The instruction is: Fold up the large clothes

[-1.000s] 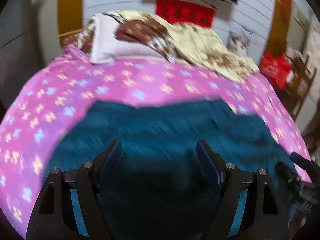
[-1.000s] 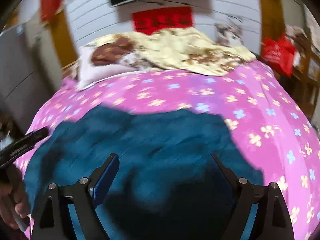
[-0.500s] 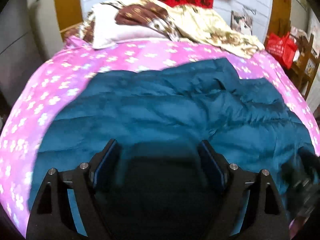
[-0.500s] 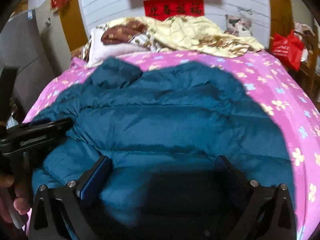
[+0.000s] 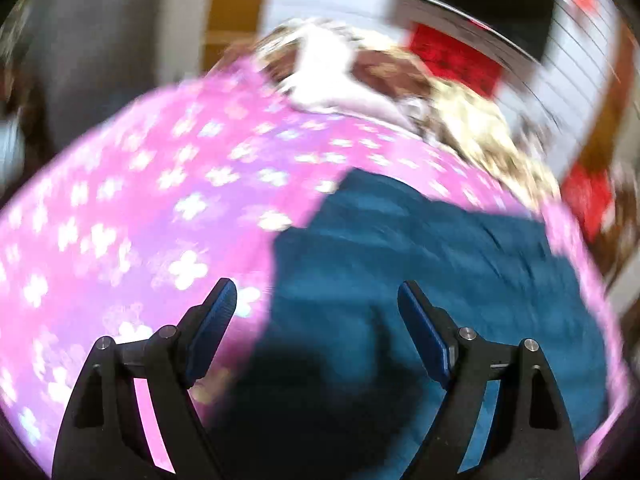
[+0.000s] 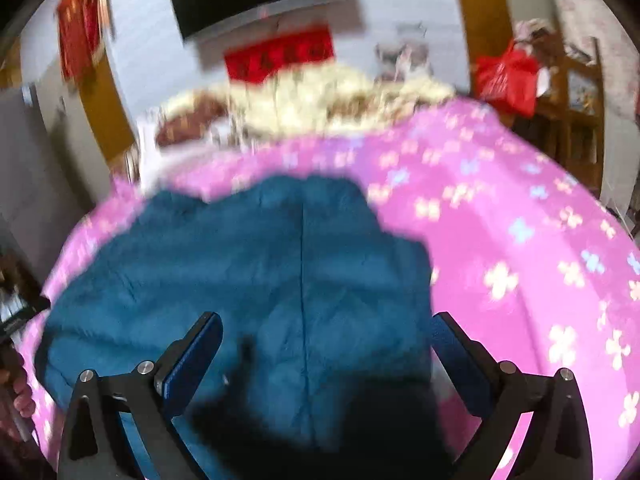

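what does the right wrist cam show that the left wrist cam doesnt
Only the right wrist view: the jacket's centre seam, a hand at the left edge, a wooden shelf.
Only the left wrist view: the white pillow, clearly.
Both: the teal jacket on the pink floral bedspread, the yellow quilt, the red banner, and open jaws.

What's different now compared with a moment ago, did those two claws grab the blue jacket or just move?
Both moved apart: the left gripper slid toward the teal jacket's left edge, the right gripper toward its right edge. Neither grabbed it; both are open. The jacket still lies on the pink bedspread.
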Tool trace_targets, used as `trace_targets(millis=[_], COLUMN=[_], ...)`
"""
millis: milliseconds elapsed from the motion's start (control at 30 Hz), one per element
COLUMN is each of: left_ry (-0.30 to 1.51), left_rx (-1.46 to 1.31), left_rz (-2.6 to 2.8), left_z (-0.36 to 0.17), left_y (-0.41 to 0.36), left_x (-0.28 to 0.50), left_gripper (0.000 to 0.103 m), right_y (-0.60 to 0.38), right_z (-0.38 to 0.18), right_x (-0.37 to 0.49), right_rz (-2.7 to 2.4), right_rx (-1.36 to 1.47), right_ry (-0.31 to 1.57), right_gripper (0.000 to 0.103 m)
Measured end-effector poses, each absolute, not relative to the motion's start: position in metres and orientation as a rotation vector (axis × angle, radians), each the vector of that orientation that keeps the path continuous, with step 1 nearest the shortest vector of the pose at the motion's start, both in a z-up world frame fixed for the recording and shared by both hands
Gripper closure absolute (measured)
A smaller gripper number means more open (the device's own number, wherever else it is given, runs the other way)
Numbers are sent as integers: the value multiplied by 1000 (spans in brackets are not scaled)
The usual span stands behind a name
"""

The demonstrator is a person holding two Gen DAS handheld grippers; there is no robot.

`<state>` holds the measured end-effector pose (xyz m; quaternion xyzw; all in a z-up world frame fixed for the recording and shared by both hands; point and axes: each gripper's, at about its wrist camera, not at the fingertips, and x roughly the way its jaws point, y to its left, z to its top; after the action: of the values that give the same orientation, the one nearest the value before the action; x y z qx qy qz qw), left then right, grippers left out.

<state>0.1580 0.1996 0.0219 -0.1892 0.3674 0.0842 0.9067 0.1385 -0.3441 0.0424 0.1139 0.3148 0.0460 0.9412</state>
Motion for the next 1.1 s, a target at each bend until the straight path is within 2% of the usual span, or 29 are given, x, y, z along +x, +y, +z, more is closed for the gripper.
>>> trace_targets(millis=[100,200,333,500,533,600,667,800,900,1000,1100], left_ry=[845,940,954,918,912,898,882,849,832,834,846], left_rx=[-487,-487,-590,-513,-510,-514,-478,-325,-254,-261,-299], left_rz=[171,57,-12,-88,-115,-139,-131,-63,-25,-36,-38], left_z=[7,-12,-41,-37,-37,-36,-34,-27,-28,-32,-34], left_y=[226,219,230,214,211,208,205,182,172,177,183], left_x=[186,213,216,222,222,223,222,217,215,218,220], left_gripper=[20,20,14,10,13,30,39,51,52,52,43], right_y=[-342,-327,-318,-327,-330,-335,-346,-384,-382,-358,-333], right_z=[39,19,8,2,0,1,10,54,69,54,29], right_x=[149,168,170,170,170,172,172,161,175,200,216], right_rz=[117,119,98,107,112,123,98,23,47,141,153], right_rx=[247,194,155,187,197,211,229,362,365,307,188], right_ry=[648,767,794,815,824,842,835,620,610,713,826], right_gripper=[0,0,0,0,0,0,0,0,0,0,0])
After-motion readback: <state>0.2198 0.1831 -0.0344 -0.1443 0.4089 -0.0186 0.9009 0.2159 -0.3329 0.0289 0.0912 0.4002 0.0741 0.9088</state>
